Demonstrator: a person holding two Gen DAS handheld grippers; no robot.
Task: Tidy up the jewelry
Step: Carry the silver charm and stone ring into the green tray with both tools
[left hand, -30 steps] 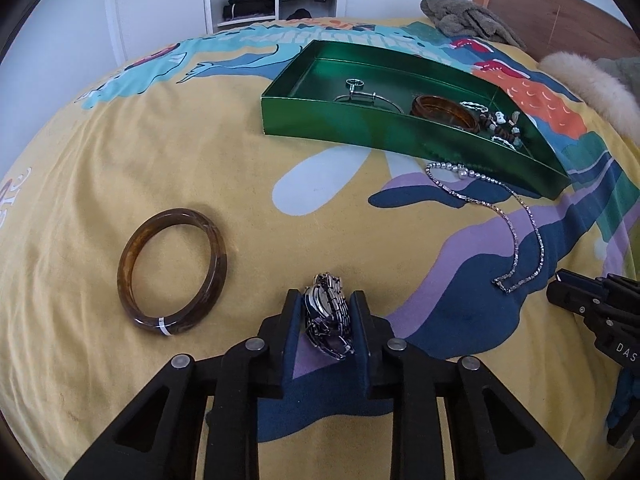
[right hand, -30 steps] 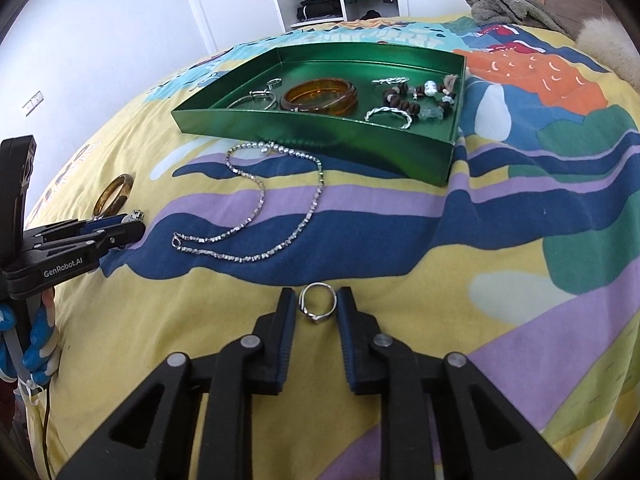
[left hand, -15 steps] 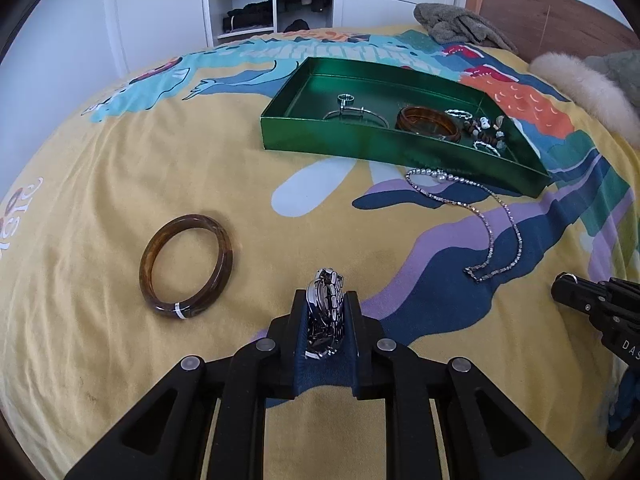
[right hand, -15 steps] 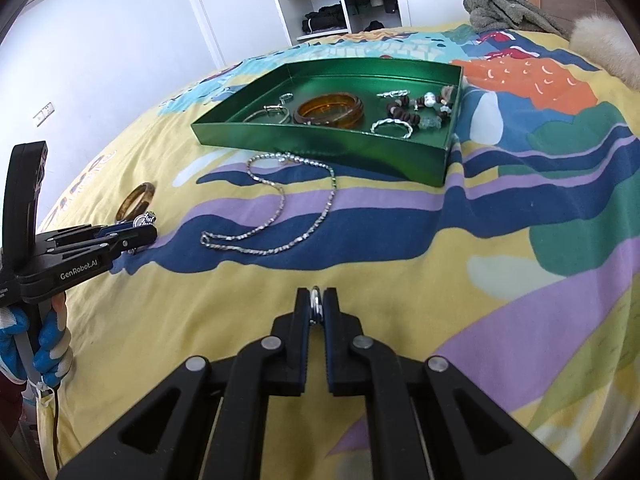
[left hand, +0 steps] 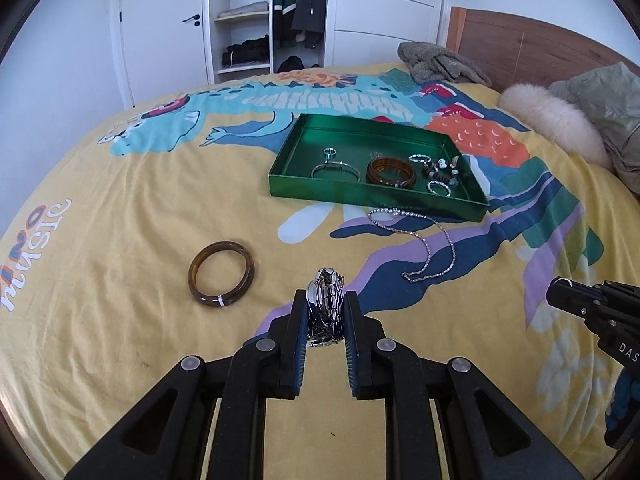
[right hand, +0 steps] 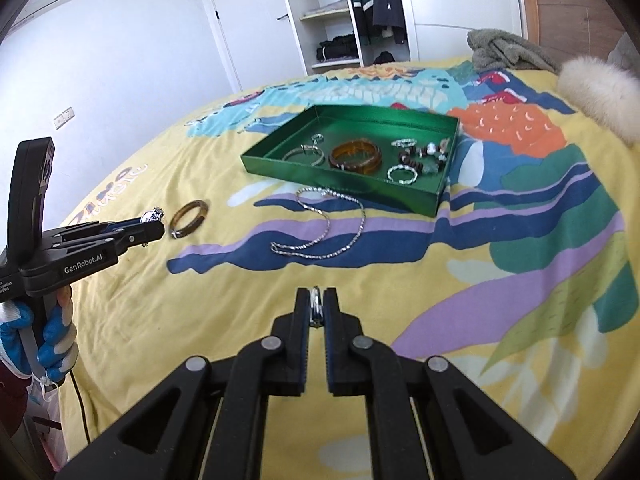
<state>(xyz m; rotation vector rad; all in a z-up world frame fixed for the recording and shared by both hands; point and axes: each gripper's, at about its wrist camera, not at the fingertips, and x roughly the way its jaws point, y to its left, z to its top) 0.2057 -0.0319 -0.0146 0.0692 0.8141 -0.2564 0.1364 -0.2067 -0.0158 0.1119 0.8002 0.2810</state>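
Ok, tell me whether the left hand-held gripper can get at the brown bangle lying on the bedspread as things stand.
Probably not yet. The left hand-held gripper is shut on the metal watch, so its fingers are occupied. The brown bangle lies flat on the bedspread, with nothing over it, so the path itself looks free.

One green tray [left hand: 372, 196], two brown bangles [left hand: 221, 273] [left hand: 391, 171], one silver chain necklace [left hand: 416, 244], one metal watch [left hand: 326, 306], one thin silver bangle [left hand: 335, 170], two grippers [left hand: 325, 316] [right hand: 316, 308].
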